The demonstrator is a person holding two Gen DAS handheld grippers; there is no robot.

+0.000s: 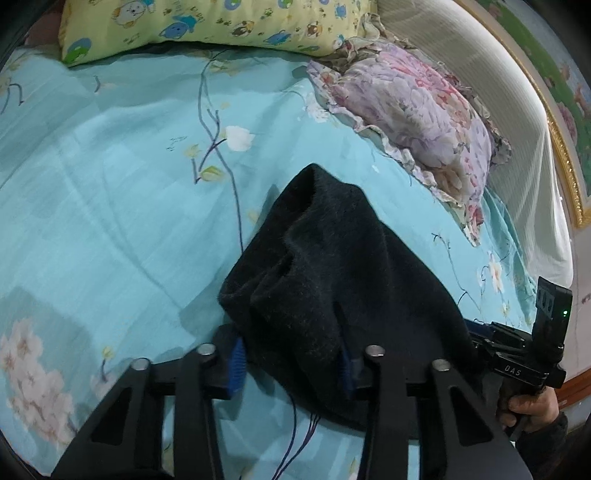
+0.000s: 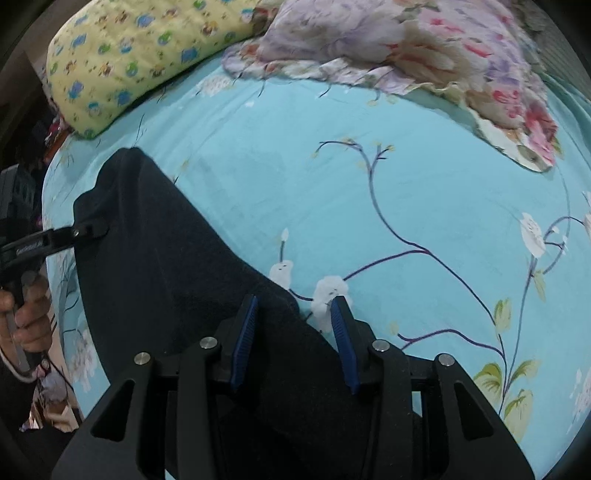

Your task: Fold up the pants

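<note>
The pants (image 1: 332,280) are dark, nearly black, of a thick fuzzy cloth, and lie bunched on the bed (image 1: 110,221), whose sheet is turquoise with printed branches and white flowers. In the left wrist view the cloth rises in a soft peak with a deep crease down its middle. The left gripper (image 1: 291,363) is narrowed around a thick fold of it, blue pads pressing into the cloth. In the right wrist view the pants spread as a broad flat panel with a wavy far edge. The right gripper (image 2: 295,339) stands partly open over the cloth's near edge, and I cannot tell whether its pads press on it. A yellow pillow (image 1: 207,26) and a flowered pillow (image 1: 413,118) lie beyond, well apart from the pants.
</note>
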